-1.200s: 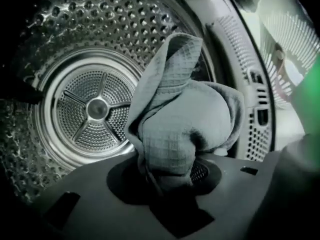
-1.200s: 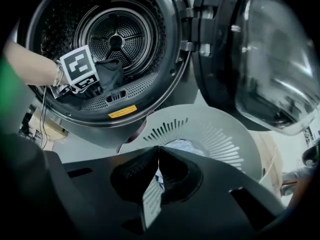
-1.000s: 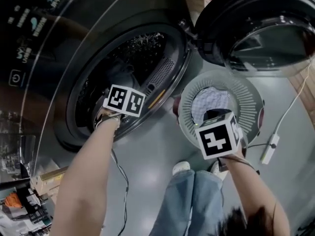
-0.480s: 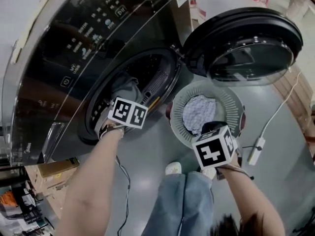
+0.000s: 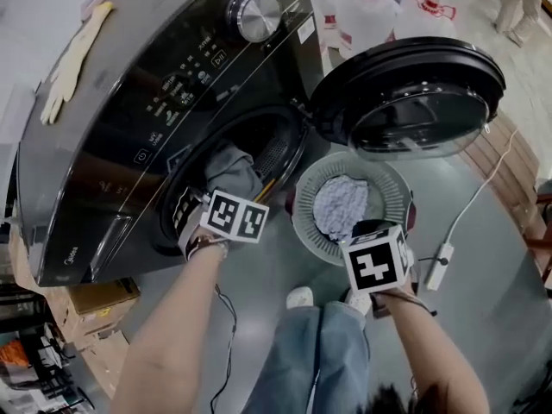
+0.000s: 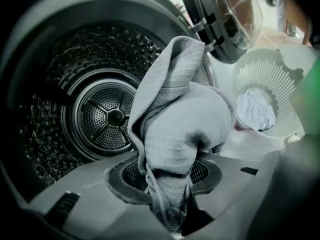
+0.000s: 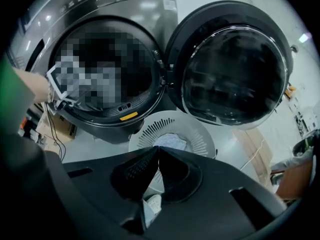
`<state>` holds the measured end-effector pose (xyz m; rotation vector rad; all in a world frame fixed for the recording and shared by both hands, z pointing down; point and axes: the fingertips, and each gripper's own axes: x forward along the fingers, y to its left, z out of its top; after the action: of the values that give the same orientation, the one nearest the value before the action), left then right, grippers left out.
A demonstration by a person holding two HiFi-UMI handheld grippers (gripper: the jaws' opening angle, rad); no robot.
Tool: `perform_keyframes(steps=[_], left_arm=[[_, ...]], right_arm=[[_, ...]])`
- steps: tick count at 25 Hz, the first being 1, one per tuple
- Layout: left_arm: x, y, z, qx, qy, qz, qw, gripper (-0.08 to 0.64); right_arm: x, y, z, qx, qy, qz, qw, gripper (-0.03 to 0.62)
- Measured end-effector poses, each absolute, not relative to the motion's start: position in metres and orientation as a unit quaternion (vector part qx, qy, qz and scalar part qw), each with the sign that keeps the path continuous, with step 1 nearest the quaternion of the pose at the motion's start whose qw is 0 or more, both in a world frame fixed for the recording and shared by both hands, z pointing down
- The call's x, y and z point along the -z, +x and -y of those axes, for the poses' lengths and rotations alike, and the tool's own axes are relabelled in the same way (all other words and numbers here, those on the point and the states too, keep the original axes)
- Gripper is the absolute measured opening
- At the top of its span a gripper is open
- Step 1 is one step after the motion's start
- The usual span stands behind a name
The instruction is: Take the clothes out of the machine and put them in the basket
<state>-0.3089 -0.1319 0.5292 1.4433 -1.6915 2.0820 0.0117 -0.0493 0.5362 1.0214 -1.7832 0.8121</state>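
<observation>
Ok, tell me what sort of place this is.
Probably a workshop or storeroom used as a laundry corner, not a home: a front-loading washing machine stands on bare grey floor, with large water jugs behind it and cardboard boxes beside it.

A smooth grey floor is seen, glossy under bright overhead light. Cardboard boxes are stacked at the lower left. Clear water jugs are lined up at the top. A white power strip is laid on the floor near wooden boards.

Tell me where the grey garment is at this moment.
The grey garment hangs from the left tongs at the mouth of the machine's drum; in the head view it is left of the white basket.
</observation>
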Motion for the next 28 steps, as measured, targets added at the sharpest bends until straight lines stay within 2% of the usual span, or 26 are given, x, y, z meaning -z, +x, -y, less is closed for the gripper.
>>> perform_keyframes(steps=[16, 21, 28], left_arm=[[-0.495, -0.228, 0.108, -0.576, 0.564, 0.581, 0.113, 0.158], [-0.475, -0.196, 0.101, -0.546, 0.592, 0.58, 0.125, 0.158], [-0.438, -0.162, 0.09, -0.53, 0.613, 0.568, 0.143, 0.158]], right_arm=[[-0.523, 0.053, 0.034, -0.398, 0.446, 0.68, 0.423, 0.003], [-0.503, 0.065, 0.044, -0.378, 0.47, 0.687, 0.405, 0.003], [-0.472, 0.075, 0.026, -0.406, 0.481, 0.67, 0.395, 0.003]])
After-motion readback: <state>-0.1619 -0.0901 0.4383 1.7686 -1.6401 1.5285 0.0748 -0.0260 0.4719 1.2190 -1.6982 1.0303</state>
